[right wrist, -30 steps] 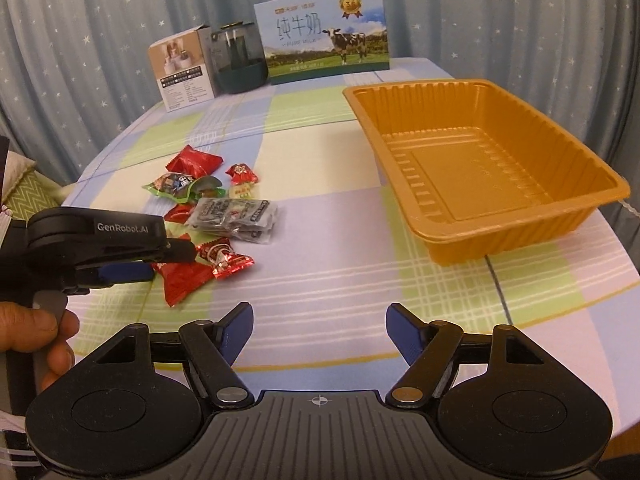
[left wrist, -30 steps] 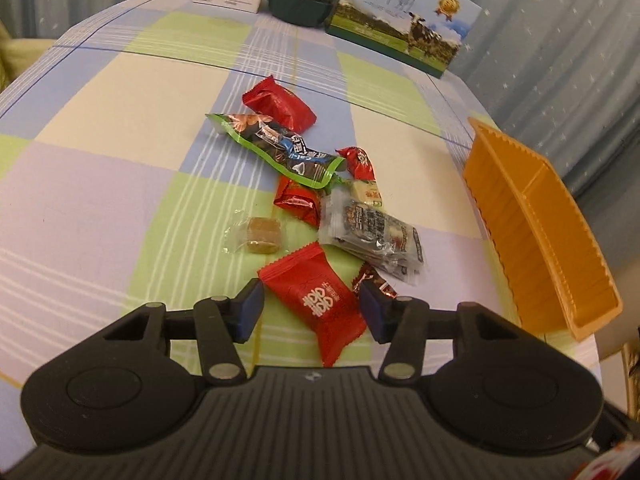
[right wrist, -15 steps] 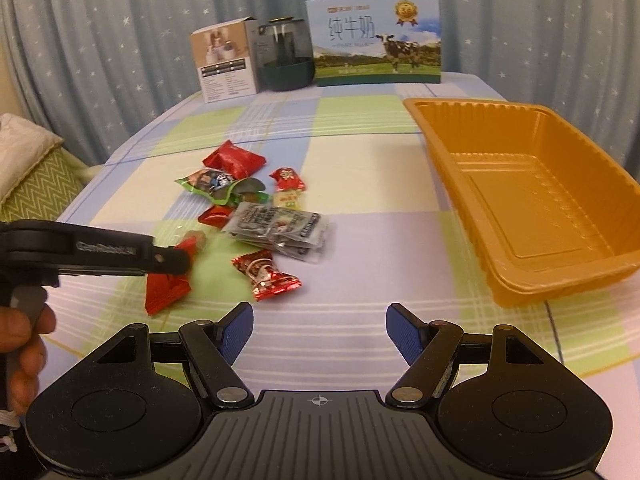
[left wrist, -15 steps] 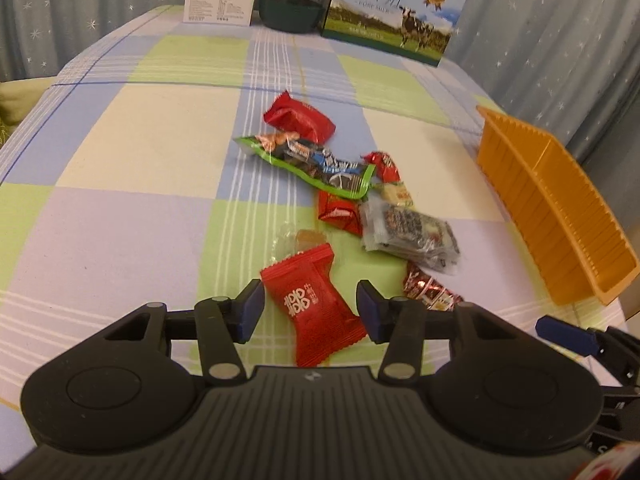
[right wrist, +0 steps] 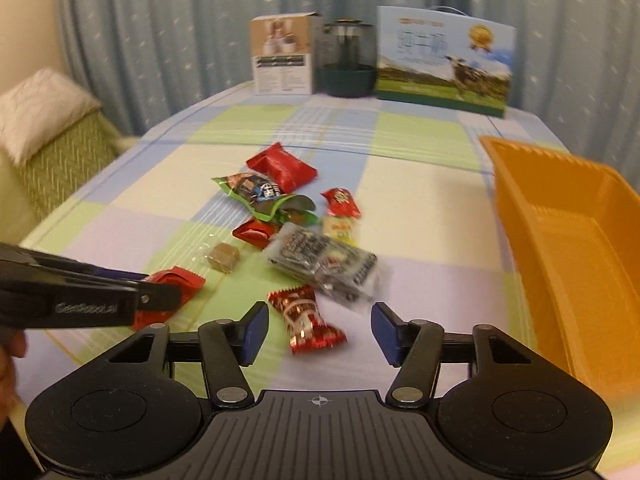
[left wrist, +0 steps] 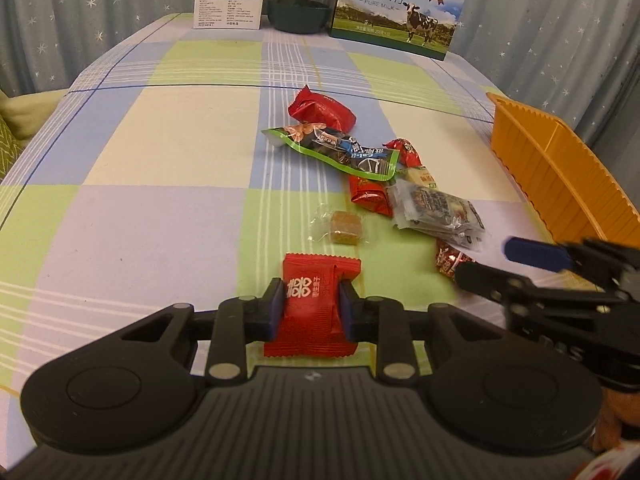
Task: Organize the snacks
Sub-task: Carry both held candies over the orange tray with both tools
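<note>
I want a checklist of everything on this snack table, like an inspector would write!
Surface: checked tablecloth, flat.
Job's things: red candy packet held; foil candy and other loose snacks lie near it; orange tray holds nothing visible.
Clutter: milk box, white box, dark jar at the far edge.
Grippers: left gripper fingers shut on the red packet; right gripper has just been closing, fingers either side of the foil candy, not touching.
Cables: nothing seen.
Surroundings: starry curtain, cushioned seat.

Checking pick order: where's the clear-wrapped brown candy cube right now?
The clear-wrapped brown candy cube lies on the checked tablecloth, just beyond the flat red packet clamped in the left gripper, left of the snack pile.
</note>
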The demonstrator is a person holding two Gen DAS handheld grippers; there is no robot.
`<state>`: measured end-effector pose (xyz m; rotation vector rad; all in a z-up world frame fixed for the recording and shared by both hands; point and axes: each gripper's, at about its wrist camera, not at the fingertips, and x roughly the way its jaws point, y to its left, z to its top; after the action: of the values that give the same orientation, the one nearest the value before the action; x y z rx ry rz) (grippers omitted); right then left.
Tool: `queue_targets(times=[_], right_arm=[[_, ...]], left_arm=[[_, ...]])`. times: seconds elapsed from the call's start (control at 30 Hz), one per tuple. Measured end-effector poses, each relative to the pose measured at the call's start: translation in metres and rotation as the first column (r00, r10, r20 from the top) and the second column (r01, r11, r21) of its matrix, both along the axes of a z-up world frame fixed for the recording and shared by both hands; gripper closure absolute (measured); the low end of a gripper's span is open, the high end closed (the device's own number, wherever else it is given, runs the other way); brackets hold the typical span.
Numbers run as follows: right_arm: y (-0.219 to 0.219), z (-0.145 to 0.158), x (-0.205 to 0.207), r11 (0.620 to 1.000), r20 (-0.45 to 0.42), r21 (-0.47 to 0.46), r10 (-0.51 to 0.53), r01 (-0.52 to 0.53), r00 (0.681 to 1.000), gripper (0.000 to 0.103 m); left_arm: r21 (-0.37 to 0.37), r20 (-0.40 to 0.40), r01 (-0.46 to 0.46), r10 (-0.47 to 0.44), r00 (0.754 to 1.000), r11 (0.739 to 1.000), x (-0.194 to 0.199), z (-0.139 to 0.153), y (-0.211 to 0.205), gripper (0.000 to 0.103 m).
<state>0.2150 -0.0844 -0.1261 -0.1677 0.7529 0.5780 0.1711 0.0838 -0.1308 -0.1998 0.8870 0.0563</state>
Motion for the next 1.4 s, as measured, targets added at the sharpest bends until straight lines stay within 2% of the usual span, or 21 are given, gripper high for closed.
queue_targets(times=[0.07,0.2,0.23,0.37,0.63,0.9,1.17,1.4], right_arm=[[0.006,-0.005,0.004,0.999,-0.006,-0.022,0.024,-0.025,1.0,0.061],[0.014,-0.013,0.001,0.996,-0.007,-0.065,0.055,-0.055,0.998,0.07],[0.015,-0.014,-0.001,0.996,0.0,-0.066,0.062,-0.062,0.998,0.075],[0.017,-0.014,-0.004,0.995,0.008,-0.073,0.063,-0.063,0.998,0.081],[0.004,0.002,-0.017,1.0,0.024,-0.031,0.0,0.0,1.0,0.082],[-0.024,0.031,-0.032,0.995,0.072,0.019,-0.099,0.098,0.993,0.082],[-0.086,0.078,-0.033,0.96,0.082,0.103,-0.27,0.262,0.959,0.082],[-0.151,0.108,-0.021,0.922,0.129,0.107,-0.383,0.371,0.915,0.082]], left_arm=[[0.01,0.0,0.006,-0.006,1.0,1.0,0.0,0.0,-0.001,0.076],[0.039,0.014,0.024,-0.025,1.0,0.999,-0.002,-0.002,-0.006,0.075],[0.05,0.017,0.03,-0.031,0.999,0.998,-0.002,-0.002,-0.007,0.075],[0.086,0.017,0.048,-0.05,0.999,0.995,-0.003,-0.003,-0.011,0.076],[0.093,0.03,0.041,-0.044,0.999,0.995,-0.011,0.005,-0.012,0.079],[0.093,0.069,0.06,-0.067,0.995,0.994,-0.022,0.031,-0.023,0.079],[0.052,0.152,0.151,-0.157,0.976,0.987,-0.013,0.072,-0.073,0.079],[0.015,0.206,0.262,-0.259,0.943,0.965,0.012,0.095,-0.133,0.079]])
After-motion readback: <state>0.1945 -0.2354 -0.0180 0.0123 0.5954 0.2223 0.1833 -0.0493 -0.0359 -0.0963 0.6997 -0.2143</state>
